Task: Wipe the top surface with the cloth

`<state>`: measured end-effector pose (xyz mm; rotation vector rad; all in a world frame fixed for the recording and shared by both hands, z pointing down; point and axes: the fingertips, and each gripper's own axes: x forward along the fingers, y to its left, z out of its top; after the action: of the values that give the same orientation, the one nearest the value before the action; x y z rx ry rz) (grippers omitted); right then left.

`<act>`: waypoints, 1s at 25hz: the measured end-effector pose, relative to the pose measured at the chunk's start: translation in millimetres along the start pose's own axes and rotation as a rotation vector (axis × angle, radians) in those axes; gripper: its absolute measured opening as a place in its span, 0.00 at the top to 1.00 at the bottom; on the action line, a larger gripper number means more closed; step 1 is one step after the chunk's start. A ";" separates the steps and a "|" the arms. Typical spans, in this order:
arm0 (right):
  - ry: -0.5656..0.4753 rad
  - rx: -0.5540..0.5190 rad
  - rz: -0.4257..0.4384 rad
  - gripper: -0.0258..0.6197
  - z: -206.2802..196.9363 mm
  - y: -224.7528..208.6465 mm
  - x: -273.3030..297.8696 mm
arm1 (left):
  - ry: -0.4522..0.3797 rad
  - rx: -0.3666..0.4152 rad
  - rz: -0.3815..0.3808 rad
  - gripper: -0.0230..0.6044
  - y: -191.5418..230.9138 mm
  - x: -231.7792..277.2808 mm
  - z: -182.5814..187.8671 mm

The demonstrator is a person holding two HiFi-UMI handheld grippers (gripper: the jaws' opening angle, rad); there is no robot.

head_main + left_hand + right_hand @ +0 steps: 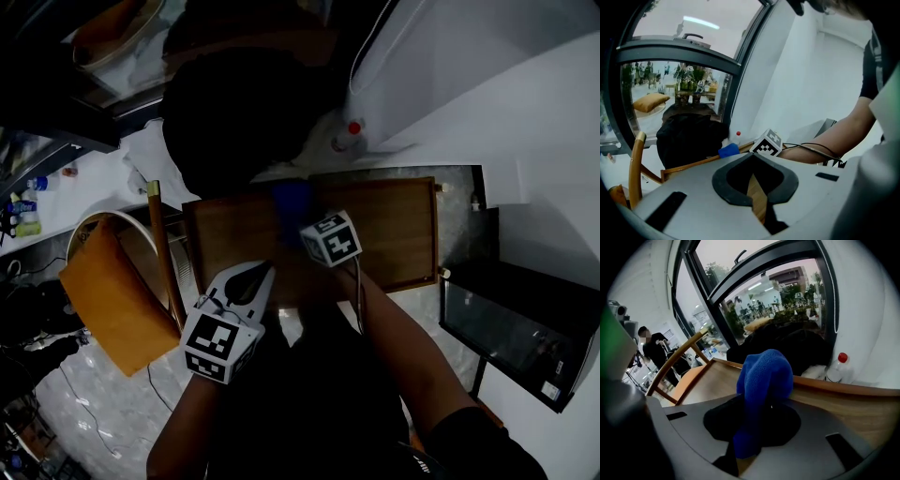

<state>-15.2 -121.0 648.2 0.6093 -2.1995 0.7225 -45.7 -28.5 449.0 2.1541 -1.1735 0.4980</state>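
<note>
**Head view.** One wooden table top (394,234) with a raised rim lies below the camera. One blue cloth (292,200) sits at the tip of the right gripper (301,218), over the middle of the top and towards its far edge. The left gripper (264,272) is at the near edge, apart from the cloth. Its jaws taper to a closed point. Also present are one bottle (348,137) with a red cap beyond the far rim, and one chair (161,246) with one orange cushion (114,302) to the left.

**Left gripper view.** The jaw tips are pressed together with nothing between them. Only wood grain shows through the gap behind the tips. This gripper takes no part in the wipe.

**Right gripper view.** The jaws pinch the cloth. A bunched fold stands out ahead of the tips and a tail hangs back between the jaws. The table top runs ahead to the far rim. Whether the cloth touches the wood cannot be determined here.

**Step in hand.** Judged as the wiping stroke, at or near its start.

**Next move.** Press the bunched fold flat on the wood. Sweep it across the top and stop short of the rim. Maintain the pinch so the cloth does not slip out.
</note>
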 end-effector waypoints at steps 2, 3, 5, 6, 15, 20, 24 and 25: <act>-0.012 0.008 -0.004 0.83 -0.3 -7.9 -6.1 | 0.003 0.009 -0.007 0.96 -5.3 5.1 2.7; -0.019 0.012 -0.005 0.83 -0.6 -12.0 -9.1 | 0.003 0.011 -0.010 0.96 -8.0 8.0 3.8; -0.027 0.016 -0.008 0.83 -3.6 -22.0 -14.1 | 0.004 0.012 -0.018 0.96 -14.6 13.9 6.3; -0.026 0.017 -0.009 0.83 -5.3 -26.3 -16.9 | 0.004 0.014 -0.023 0.96 -18.2 16.5 7.9; -0.050 0.029 -0.049 0.83 -12.9 -69.6 -41.3 | 0.024 0.047 -0.049 0.96 -44.3 37.5 15.4; -0.051 0.053 -0.065 0.83 -18.9 -93.9 -61.9 | 0.039 0.059 -0.062 0.96 -59.8 50.3 14.4; -0.064 0.074 -0.079 0.83 -23.6 -110.7 -74.3 | 0.047 0.065 -0.074 0.96 -71.2 58.8 14.4; -0.066 0.077 -0.083 0.83 -24.6 -114.4 -77.1 | 0.047 0.067 -0.076 0.96 -73.5 60.5 15.1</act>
<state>114.6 -173.1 639.1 0.7691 -2.2007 0.7558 49.2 -45.8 448.2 2.2221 -1.0591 0.5586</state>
